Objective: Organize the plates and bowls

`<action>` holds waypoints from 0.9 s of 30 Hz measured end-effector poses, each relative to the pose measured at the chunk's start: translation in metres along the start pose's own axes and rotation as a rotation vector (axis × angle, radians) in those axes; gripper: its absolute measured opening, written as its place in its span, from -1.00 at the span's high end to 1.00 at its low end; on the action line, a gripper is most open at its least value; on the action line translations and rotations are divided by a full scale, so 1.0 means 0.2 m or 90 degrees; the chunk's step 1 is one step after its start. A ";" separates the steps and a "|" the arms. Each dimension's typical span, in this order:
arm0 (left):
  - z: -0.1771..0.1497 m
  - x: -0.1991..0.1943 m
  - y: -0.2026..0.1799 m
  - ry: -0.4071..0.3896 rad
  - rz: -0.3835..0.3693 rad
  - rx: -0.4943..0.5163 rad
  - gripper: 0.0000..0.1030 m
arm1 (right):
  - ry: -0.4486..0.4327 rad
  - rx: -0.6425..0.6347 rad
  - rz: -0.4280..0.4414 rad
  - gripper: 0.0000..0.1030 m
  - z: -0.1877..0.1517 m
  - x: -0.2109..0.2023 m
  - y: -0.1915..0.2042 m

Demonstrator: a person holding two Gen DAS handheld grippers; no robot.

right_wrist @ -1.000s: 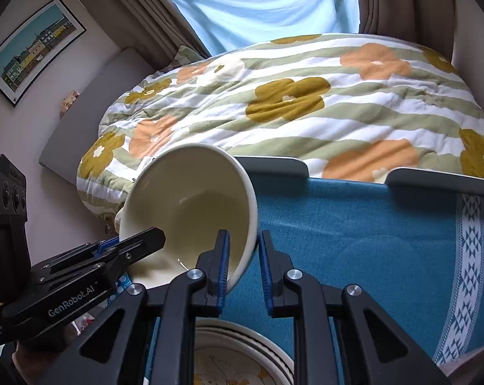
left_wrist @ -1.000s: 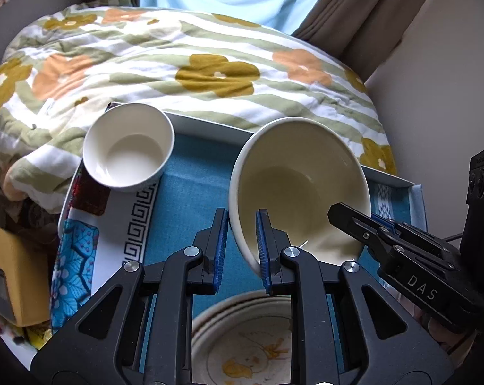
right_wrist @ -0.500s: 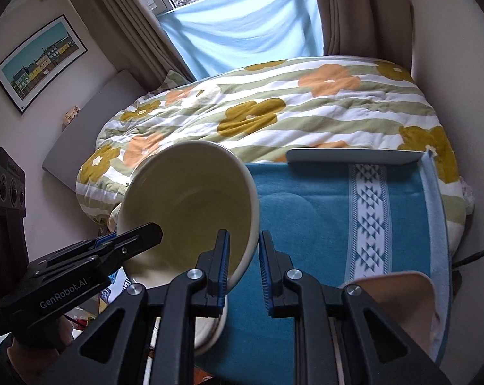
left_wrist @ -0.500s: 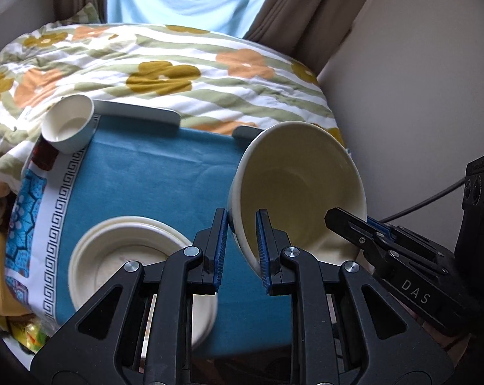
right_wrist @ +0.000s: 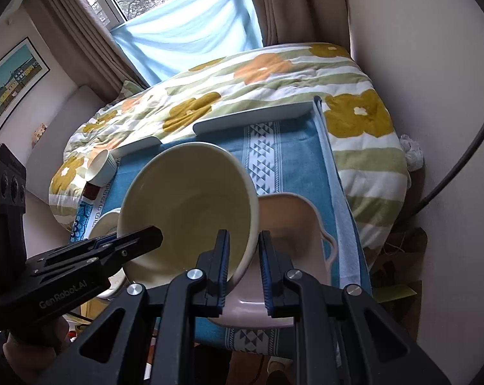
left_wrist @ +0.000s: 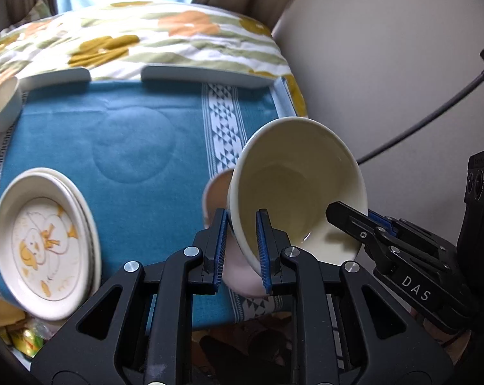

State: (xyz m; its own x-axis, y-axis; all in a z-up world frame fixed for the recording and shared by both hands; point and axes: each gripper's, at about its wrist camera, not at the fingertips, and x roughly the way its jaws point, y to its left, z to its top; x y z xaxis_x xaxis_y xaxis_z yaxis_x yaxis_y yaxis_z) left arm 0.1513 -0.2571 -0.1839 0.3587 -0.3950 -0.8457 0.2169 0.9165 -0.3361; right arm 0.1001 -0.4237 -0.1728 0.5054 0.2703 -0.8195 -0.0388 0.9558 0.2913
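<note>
A large cream bowl [left_wrist: 293,176] [right_wrist: 190,199] hangs tilted in the air, held by both grippers on opposite sides of its rim. My left gripper [left_wrist: 242,221] is shut on the near rim in its own view, and shows in the right wrist view [right_wrist: 145,237] on the bowl's left side. My right gripper [right_wrist: 244,240] is shut on the rim's right side, and shows in the left wrist view [left_wrist: 347,218]. Under the bowl sits a pink dish with handles [right_wrist: 293,224] [left_wrist: 214,192], partly hidden. A stack of duck-patterned plates [left_wrist: 43,240] lies at the left. A small white bowl [left_wrist: 1,106] [right_wrist: 100,163] stands at the far left corner.
A blue cloth [left_wrist: 129,147] covers the low table, with a white patterned stripe [right_wrist: 261,150] near its right end. A flowered quilt [right_wrist: 274,96] lies on the bed behind. A wall [left_wrist: 386,80] and a dark cable [left_wrist: 434,112] are close on the right.
Both grippers have carried the cream bowl to the right across the table. The plate stack has slid to the left of the views, and the pink dish now lies beneath the bowl.
</note>
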 end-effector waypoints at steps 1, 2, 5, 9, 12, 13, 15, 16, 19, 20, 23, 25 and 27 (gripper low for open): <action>-0.01 0.03 -0.01 0.007 0.000 0.005 0.69 | 0.006 0.004 -0.003 0.68 -0.01 0.02 -0.02; -0.01 0.06 -0.02 0.013 0.001 0.009 0.69 | 0.011 0.007 -0.004 0.68 -0.02 0.04 -0.04; -0.02 0.13 -0.03 0.035 0.012 0.021 0.69 | 0.029 0.019 -0.002 0.68 -0.07 0.10 -0.10; -0.02 0.25 -0.03 0.064 0.033 0.040 0.69 | 0.049 0.031 -0.001 0.68 -0.12 0.16 -0.16; -0.04 0.32 -0.03 0.082 0.043 0.045 0.69 | 0.060 0.031 -0.004 0.68 -0.13 0.20 -0.18; -0.04 0.34 -0.02 0.086 0.046 0.045 0.69 | 0.064 0.031 -0.003 0.68 -0.13 0.22 -0.19; -0.04 0.37 -0.02 0.093 0.052 0.046 0.69 | 0.072 0.030 -0.003 0.68 -0.13 0.24 -0.19; -0.05 0.39 -0.01 0.097 0.057 0.048 0.69 | 0.074 0.030 -0.002 0.68 -0.14 0.25 -0.19; -0.04 0.41 0.00 0.105 0.067 0.051 0.69 | 0.084 0.028 -0.002 0.68 -0.15 0.29 -0.20; -0.04 0.42 0.00 0.107 0.069 0.051 0.69 | 0.087 0.028 -0.002 0.68 -0.15 0.29 -0.20; -0.03 0.43 0.00 0.112 0.069 0.050 0.69 | 0.092 0.030 -0.002 0.68 -0.15 0.31 -0.20; -0.03 0.44 0.01 0.114 0.071 0.053 0.69 | 0.094 0.030 -0.003 0.68 -0.14 0.31 -0.20; -0.03 0.46 0.00 0.119 0.076 0.060 0.69 | 0.097 0.029 -0.005 0.68 -0.14 0.32 -0.21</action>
State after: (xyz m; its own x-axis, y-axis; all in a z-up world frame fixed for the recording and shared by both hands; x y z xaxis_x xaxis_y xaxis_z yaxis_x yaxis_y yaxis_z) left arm 0.1787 -0.2933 -0.2631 0.2142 -0.2571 -0.9424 0.2695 0.9429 -0.1959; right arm 0.1098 -0.4428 -0.2507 0.3692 0.2805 -0.8860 0.0060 0.9526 0.3041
